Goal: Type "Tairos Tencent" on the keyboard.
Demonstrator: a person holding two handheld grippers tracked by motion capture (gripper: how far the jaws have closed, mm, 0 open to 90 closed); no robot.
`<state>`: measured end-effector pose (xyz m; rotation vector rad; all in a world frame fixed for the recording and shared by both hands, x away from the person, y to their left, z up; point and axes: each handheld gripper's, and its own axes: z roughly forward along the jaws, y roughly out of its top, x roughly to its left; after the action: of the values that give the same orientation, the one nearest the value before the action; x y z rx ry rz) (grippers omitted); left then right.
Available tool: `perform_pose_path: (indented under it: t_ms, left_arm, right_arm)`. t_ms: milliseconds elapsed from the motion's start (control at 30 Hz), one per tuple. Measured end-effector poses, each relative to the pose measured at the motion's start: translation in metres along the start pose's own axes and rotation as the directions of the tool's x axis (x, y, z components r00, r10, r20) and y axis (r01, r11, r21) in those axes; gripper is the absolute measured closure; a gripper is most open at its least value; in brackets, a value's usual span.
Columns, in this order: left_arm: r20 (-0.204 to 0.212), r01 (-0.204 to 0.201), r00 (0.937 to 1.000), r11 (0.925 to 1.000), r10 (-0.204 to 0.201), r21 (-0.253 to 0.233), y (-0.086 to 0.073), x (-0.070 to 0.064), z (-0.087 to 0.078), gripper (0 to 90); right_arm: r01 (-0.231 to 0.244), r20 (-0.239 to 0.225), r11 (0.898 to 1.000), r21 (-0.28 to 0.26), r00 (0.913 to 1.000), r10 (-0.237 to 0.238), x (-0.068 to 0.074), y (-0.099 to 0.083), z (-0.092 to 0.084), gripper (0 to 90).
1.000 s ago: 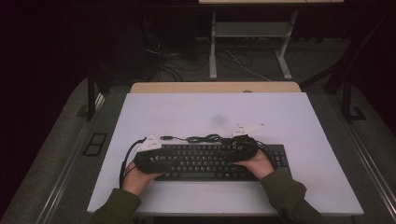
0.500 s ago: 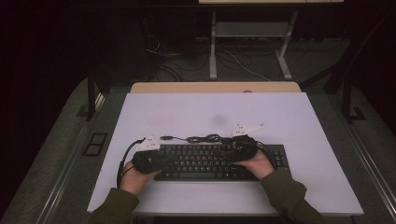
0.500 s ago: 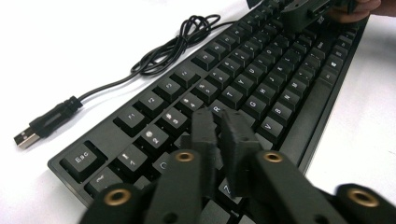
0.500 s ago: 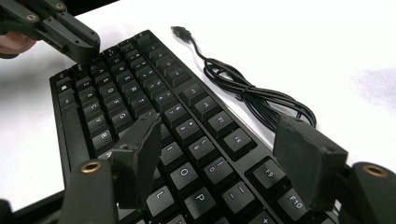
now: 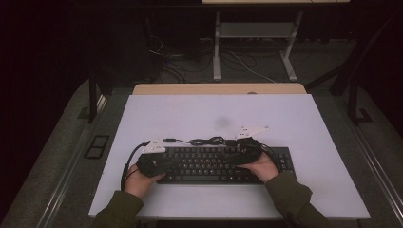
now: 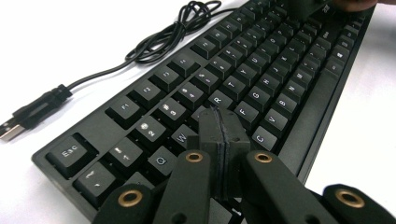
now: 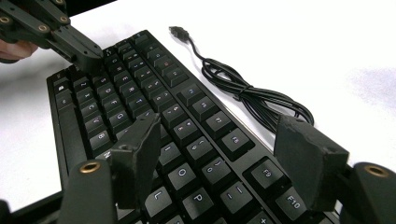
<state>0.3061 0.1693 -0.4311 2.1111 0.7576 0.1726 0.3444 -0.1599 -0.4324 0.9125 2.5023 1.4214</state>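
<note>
Here the black keyboard (image 5: 216,165) lies on the near half of the white table (image 5: 285,118), its long side running left to right. Over its left end the left gripper (image 6: 223,126) has just closed its jaws; they meet pad to pad with nothing between them, tips just above the letter keys. Over the right end the right gripper (image 7: 219,154) holds its jaws apart and empty above the keys. Just beyond the keyboard's far edge lies its coiled cable (image 5: 206,141).

high view dim, dark surround, table (image 5: 285,114) lit from above; gripper views bright, white glare, near jaws soft
</note>
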Motion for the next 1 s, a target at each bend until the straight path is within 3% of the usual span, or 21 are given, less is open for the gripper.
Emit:
perform_pose_path:
  t_ms: [400,1000]
  left_arm:
    - [0.014,-0.002,0.9999,0.9993,0.002,0.038,-0.0021,0.0008,0.0077,89.3]
    - [0.013,-0.005,0.9999,0.9998,0.005,0.021,-0.0007,0.0013,0.0042,89.3]
  right_arm:
    - [-0.001,0.003,1.000,-0.002,1.0000,0.001,0.0003,-0.0001,0.0002,31.2]
    - [-0.003,0.003,1.000,-0.001,1.0000,0.003,-0.0004,-0.0002,-0.0004,31.2]
